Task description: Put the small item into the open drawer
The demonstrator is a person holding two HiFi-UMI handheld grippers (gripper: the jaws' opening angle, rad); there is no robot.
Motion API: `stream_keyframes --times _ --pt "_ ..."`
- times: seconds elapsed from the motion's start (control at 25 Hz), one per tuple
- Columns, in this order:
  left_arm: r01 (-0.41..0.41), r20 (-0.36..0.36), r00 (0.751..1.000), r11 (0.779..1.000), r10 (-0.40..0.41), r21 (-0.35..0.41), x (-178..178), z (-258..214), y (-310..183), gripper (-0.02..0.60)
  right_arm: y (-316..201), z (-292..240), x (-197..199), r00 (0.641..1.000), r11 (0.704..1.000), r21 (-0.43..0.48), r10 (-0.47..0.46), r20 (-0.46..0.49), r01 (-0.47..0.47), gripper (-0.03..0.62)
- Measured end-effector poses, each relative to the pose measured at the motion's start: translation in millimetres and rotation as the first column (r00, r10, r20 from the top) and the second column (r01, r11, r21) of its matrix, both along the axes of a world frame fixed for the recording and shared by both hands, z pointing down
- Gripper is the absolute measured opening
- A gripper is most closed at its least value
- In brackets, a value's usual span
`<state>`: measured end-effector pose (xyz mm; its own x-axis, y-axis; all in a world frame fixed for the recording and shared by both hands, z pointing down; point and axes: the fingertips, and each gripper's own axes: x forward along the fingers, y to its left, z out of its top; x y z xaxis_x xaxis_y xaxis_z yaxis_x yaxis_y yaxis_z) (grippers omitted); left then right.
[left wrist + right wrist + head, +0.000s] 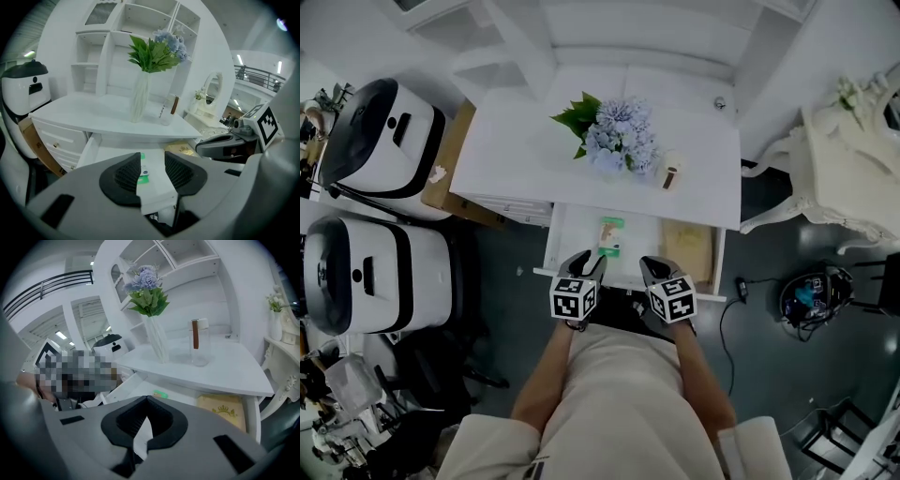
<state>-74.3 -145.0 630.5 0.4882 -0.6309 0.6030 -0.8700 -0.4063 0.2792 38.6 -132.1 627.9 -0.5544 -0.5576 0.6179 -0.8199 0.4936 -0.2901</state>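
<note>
Snagging the small item (610, 234) is the main hazard. It lies flat on the floor of the open drawer (572, 230), at frame centre in the head view, directly ahead of the left gripper (589, 262). That gripper's jaws stand apart with nothing clamped, so a forward dip would likely nudge or re-pinch the item. Both grippers hover side by side over the drawer's front edge, pitched downward. The right gripper (654, 267) has its tips together and holds nothing, near the gold box (687, 248).

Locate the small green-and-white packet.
In the head view the packet lies flat in the open drawer, left of the tan box and just beyond the left gripper.
</note>
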Motion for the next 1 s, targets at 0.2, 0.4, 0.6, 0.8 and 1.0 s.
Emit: stream_keyframes --times 0.2,0.4,0.6,0.8,1.0 --pt "0.021 -0.012 1.0 1.0 -0.021 -0.004 -6 5 4 0.132 3 2 -2 1.0 1.0 0.007 -0.021 -0.01 0.021 0.025" --pt "0.028 -0.016 0.999 1.0 -0.028 0.004 -7 3 2 0.074 7 2 0 1.0 1.0 0.006 -0.018 -0.017 0.018 0.025" --pt "0.003 -0.011 1.0 0.999 -0.003 0.036 -4 -4 -3 0.031 4 -1 0 1.0 1.0 0.009 -0.016 -0.017 0.016 0.025" --pt "-0.001 -0.022 1.0 0.999 0.002 0.033 -2 -6 -3 0.017 5 -1 -3 1.0 1.0 0.007 -0.025 -0.014 0.025 0.025" --pt "-0.008 -0.013 1.0 1.0 0.008 0.009 -2 1 2 0.017 5 1 -3 1.0 1.0 0.005 -0.026 -0.004 0.026 0.025"
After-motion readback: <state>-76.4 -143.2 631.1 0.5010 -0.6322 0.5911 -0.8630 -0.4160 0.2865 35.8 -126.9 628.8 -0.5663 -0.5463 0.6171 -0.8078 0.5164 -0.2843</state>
